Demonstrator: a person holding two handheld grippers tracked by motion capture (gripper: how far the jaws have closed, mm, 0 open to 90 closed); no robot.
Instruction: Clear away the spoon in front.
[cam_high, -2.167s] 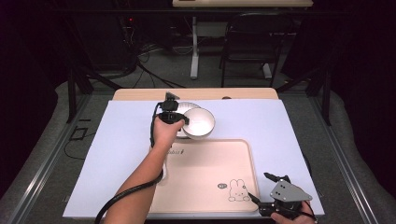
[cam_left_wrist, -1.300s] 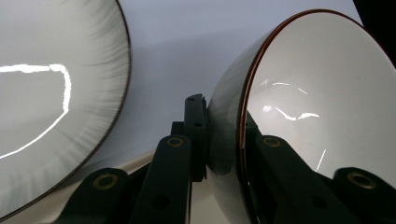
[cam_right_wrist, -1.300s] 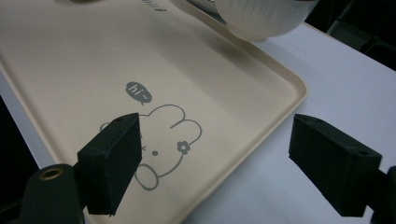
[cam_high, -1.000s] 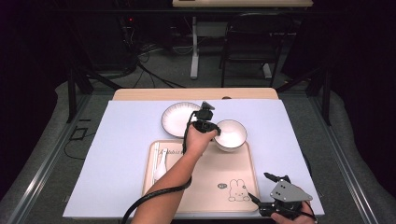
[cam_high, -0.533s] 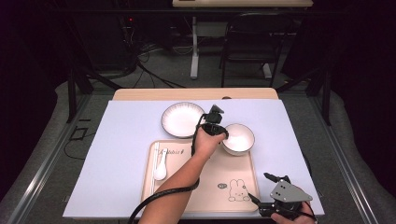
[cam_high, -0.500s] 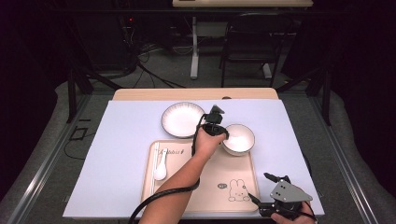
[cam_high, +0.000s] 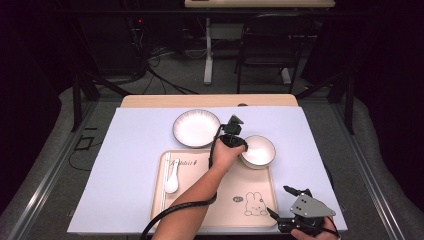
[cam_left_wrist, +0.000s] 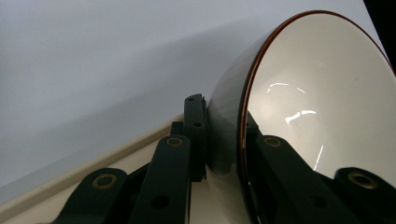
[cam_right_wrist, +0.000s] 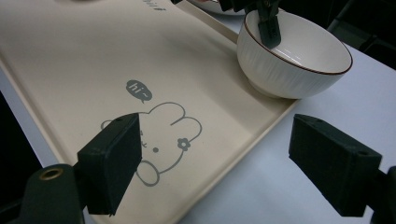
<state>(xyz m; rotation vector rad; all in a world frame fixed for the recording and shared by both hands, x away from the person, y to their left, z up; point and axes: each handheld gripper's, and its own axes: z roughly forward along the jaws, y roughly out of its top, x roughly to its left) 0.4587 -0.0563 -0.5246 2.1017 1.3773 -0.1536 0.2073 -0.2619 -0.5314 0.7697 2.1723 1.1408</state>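
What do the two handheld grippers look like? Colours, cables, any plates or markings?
Both are black. The left gripper trails a thick black cable along a bare forearm, with no sleeve visible. The right gripper carries a grey three-cornered plate on top. Seen close in the gripper views, the jaws are matte black linkage bars with brass-coloured rivets at the pivots, ending in blocky rectangular black pads. No markings can be made out.

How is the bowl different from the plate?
The bowl is deep and smaller; the plate is flat and wider. The left gripper pinches the bowl's rim, while nothing touches the plate. The bowl sits at the tray's corner; the plate lies on the white sheet. Both are white with dark rims.
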